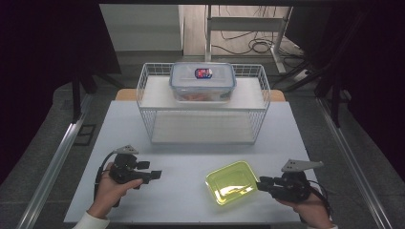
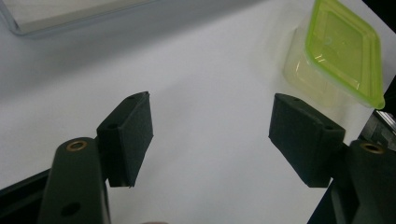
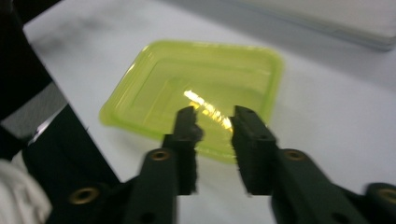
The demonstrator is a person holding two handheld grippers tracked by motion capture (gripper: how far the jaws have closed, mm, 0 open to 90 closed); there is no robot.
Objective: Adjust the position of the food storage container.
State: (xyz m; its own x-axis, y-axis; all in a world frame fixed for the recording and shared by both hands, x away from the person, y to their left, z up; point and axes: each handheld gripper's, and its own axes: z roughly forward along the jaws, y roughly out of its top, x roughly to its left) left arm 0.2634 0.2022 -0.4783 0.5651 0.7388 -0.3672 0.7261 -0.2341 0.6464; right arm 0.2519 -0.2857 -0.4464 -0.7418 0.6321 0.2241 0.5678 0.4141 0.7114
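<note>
Green-lidded container (image 1: 232, 182): lying on tabletop (image 1: 181, 157), being approached at its near edge by right gripper (image 1: 261, 182), jaws narrowed, nothing clamped. Left gripper (image 1: 158, 174) being held open. Next: edge grasp.

White table (image 1: 191, 162) with yellow-green lidded container (image 1: 232, 182) and wire basket (image 1: 203, 112)

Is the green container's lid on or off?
On: the green lid sits atop the container, which stands upright on the table.
</note>
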